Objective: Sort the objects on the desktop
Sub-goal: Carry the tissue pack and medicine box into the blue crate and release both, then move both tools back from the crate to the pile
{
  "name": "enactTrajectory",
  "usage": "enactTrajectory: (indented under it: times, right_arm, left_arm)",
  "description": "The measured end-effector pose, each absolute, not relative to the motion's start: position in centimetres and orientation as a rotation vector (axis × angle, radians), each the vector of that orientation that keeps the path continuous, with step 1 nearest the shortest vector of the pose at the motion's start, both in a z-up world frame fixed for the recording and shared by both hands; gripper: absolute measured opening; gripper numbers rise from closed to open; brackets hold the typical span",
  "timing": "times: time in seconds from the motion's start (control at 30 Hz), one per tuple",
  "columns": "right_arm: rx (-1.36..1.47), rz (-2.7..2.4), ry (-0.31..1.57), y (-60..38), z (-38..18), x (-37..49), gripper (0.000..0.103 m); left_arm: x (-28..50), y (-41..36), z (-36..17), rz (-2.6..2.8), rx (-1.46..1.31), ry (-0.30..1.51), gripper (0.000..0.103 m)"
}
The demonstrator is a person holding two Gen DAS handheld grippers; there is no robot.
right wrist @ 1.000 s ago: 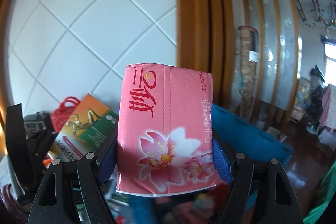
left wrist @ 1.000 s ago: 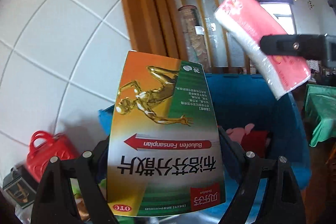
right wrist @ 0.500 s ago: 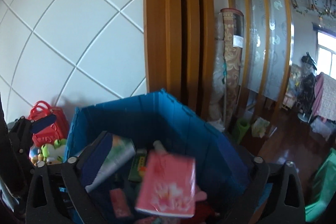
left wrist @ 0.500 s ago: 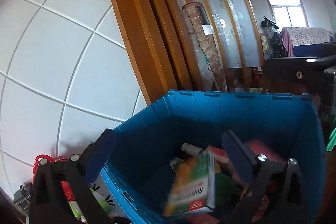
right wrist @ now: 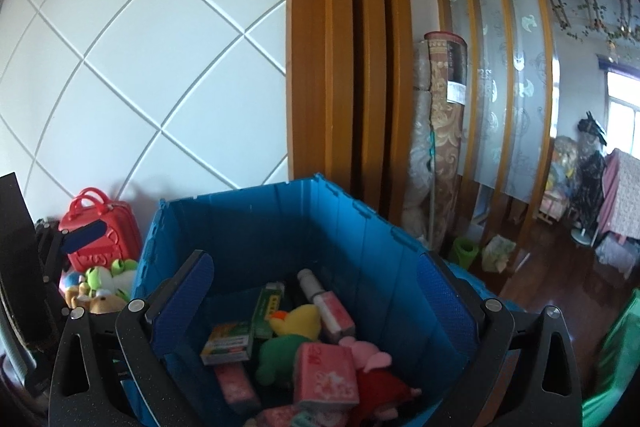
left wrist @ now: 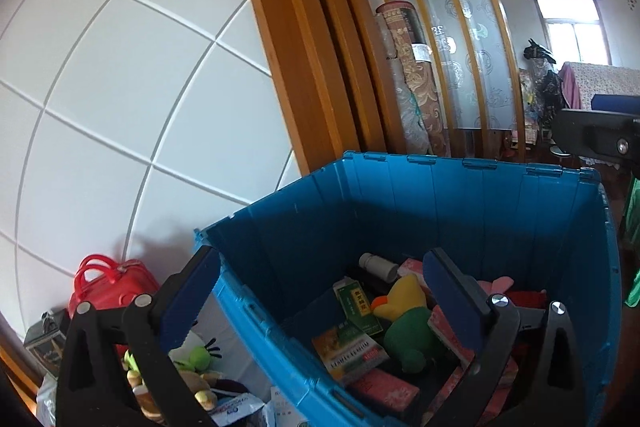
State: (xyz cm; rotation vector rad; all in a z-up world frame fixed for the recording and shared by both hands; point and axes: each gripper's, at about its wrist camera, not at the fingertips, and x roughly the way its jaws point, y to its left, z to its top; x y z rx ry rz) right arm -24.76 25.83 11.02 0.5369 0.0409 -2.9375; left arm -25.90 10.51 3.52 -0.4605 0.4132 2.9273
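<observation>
- Over the blue crate both of your grippers hang with nothing in them: the left gripper has its jaws spread as wide as they go, and so does the right gripper.
- Your two latest items lie inside the crate. The orange-and-green medicine box rests flat near the front wall, and the pink tissue pack sits on top of the pile beside the pink plush toy.
- Judging by that, the drop is done and the step in hand is the pull-back to fetch more. Keep the jaws wide and lift clear of the crate's rim before swinging sideways, so a finger does not catch the wall.
- More things wait left of the crate, against the white wall: a red toy suitcase and a heap of soft toys just below it.
- Watch the spacing between your hands. The right gripper's finger shows at the far right edge of the left view, so the two are close; let one hand lead toward the heap.
- Approach the soft toys low and square, since they will squash and shift under the pads.
</observation>
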Motion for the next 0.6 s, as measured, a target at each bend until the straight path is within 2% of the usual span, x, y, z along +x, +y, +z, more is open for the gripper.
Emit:
enactTrajectory:
  times: [0.6]
  right_arm:
    - [0.472,-2.731,0.029,20.6,9.3,-19.6,0.103]
  left_arm:
    - [-17.8,1.2,-0.5,3.199,-0.524,0.286,0.103]
